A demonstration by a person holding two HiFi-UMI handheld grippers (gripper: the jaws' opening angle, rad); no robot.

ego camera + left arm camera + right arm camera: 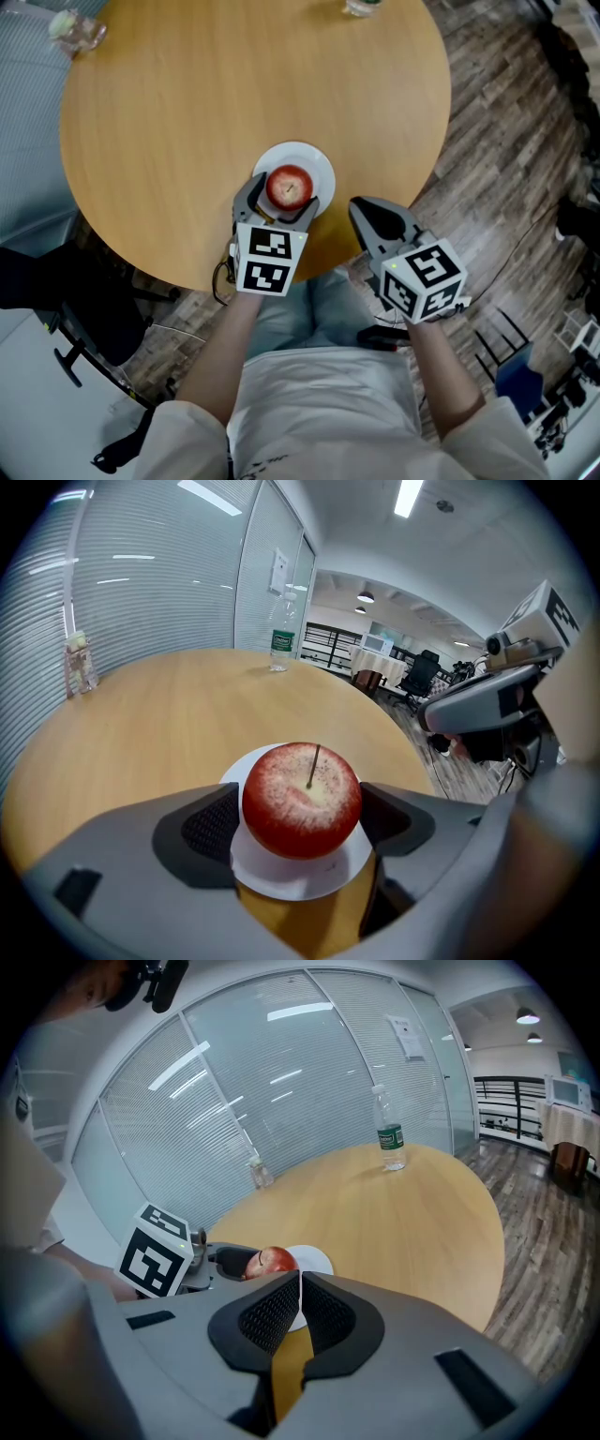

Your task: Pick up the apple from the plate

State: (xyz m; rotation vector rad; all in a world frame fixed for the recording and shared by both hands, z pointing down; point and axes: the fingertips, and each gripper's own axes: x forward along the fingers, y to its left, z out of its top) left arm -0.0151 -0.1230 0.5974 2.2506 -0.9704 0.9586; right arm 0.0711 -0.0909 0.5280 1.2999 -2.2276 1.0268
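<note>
At the far left rim of the round pale wooden table (187, 112), a small clear glass object (75, 30), too blurred to identify. Nearer the middle, left gripper (282, 195) spread wide astride the round red apple (302, 801), pads just beside its flanks, contact hard to judge. Seated on the small white plate (323, 169), near rim hidden under fruit and jaws. Stem straight up, axis upright. Cut off at the top edge, a clear bottle (360, 7). Rightmost, right gripper (364, 214) pinched together, empty, near the table's edge.
</note>
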